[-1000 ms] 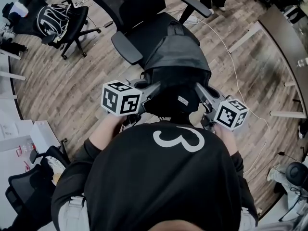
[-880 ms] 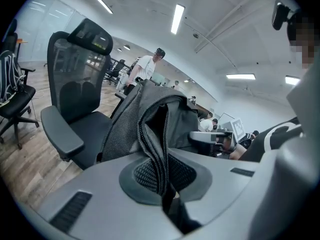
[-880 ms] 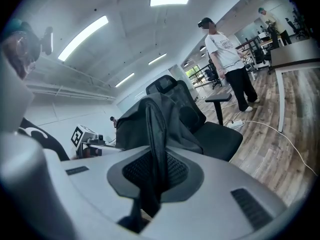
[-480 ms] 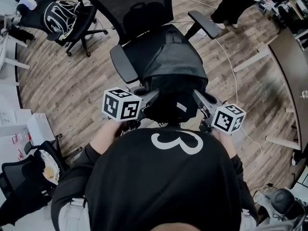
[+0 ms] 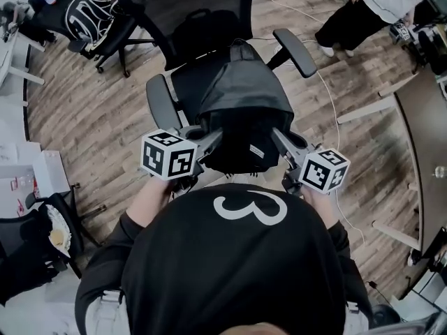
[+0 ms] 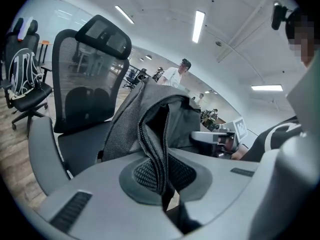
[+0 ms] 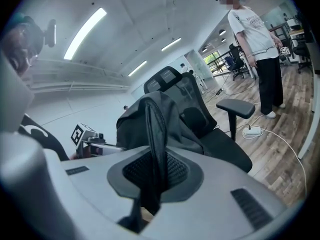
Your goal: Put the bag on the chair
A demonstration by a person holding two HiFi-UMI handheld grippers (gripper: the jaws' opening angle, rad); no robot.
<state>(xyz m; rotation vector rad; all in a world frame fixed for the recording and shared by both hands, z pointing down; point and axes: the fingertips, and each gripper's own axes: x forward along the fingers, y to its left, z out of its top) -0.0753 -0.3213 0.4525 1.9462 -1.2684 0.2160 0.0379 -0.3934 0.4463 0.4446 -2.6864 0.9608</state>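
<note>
A dark grey bag hangs between my two grippers, over the seat of a black mesh office chair. My left gripper is shut on the bag's zippered edge at its left side. My right gripper is shut on the bag's strap at its right side. The bag's far end lies toward the chair's backrest, between the two armrests. Whether the bag's bottom rests on the seat is hidden from me.
A second black chair with a printed garment stands at the upper left. A person stands at the upper right, beside a desk. A white cable and a power strip lie on the wood floor.
The chair has come nearer and sits more squarely under the bag, which now reaches farther over the seat. Both grippers keep their hold.
</note>
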